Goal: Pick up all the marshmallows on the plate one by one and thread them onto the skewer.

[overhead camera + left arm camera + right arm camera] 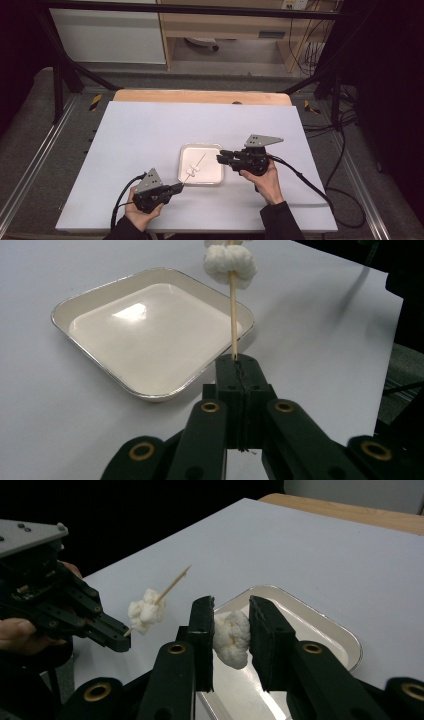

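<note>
White and puffy, a marshmallow (232,639) sits pinched between the jaws of the right hand-held gripper (231,630), which hangs over the right edge of a shallow white tray (214,176) on the desk (140,140). In the high view that right hand-held gripper (223,158) points left across the tray's rim.

The left hand-held gripper (239,362) has its jaws pressed together on the lower end of a thin wooden skewer (233,315), which rises from the jaw tips and slants over the tray. Another marshmallow is already threaded on the skewer (230,261), a little way up from the jaws, and the pointed tip beyond it is bare (176,582).

From the right gripper view, the skewer's tip lies just to the left of the held marshmallow, near it but apart. In the high view the left hand-held gripper (179,187) is at the tray's lower left corner, and the skewer reaches diagonally over the tray towards the other hand-held gripper.
</note>
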Motion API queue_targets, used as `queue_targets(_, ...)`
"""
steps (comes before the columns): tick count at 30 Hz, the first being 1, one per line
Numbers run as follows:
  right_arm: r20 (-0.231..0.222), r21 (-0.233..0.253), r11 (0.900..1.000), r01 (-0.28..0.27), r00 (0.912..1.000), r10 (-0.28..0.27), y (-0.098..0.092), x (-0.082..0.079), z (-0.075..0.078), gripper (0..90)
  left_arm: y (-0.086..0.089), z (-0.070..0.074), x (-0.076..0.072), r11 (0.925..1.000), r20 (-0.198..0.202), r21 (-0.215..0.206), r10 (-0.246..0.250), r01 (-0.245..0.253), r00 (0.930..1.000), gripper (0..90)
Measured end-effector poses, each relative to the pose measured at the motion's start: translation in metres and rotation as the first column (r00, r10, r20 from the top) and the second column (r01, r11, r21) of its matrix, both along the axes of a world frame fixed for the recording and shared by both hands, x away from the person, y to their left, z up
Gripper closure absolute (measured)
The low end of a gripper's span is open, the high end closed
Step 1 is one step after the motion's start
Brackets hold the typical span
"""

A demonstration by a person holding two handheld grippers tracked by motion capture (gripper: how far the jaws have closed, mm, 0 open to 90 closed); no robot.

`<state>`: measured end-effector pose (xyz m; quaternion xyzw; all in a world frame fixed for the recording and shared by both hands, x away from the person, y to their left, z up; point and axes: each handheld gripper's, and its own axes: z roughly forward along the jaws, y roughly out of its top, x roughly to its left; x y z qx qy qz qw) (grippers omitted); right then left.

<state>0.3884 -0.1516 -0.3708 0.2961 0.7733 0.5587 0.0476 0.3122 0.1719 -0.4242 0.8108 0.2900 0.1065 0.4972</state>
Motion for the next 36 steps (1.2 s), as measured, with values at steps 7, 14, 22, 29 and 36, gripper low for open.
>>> queue_targets(7,-0.005,0.061,0.998,0.006,1.0,-0.005,-0.004,0.002,0.01,73.1,-0.001,0.0,0.0,1.0,0.002,0.002,-0.006,0.005,1.0,89.1)
queue_targets(14,-0.013,0.091,0.996,-0.002,0.9999,0.003,0.0,0.005,0.017,73.1,-0.002,0.0,-0.001,0.9999,0.003,0.003,-0.01,0.01,0.9999,89.0)
queue_targets(22,-0.042,0.126,0.992,-0.02,0.9988,0.026,0.01,0.01,0.018,73.1,-0.002,0.0,-0.001,0.9999,0.007,0.006,-0.014,0.014,0.9999,89.1)
queue_targets(29,-0.062,0.137,0.99,-0.04,0.9969,0.049,0.018,0.011,0.015,73.2,-0.002,0.0,-0.001,0.9999,0.008,0.005,-0.015,0.015,0.9999,89.1)
queue_targets(36,-0.08,0.134,0.989,-0.054,0.9947,0.065,0.023,0.012,0.012,73.3,-0.002,0.0,-0.001,0.9998,0.011,0.004,-0.018,0.018,0.9998,89.1)
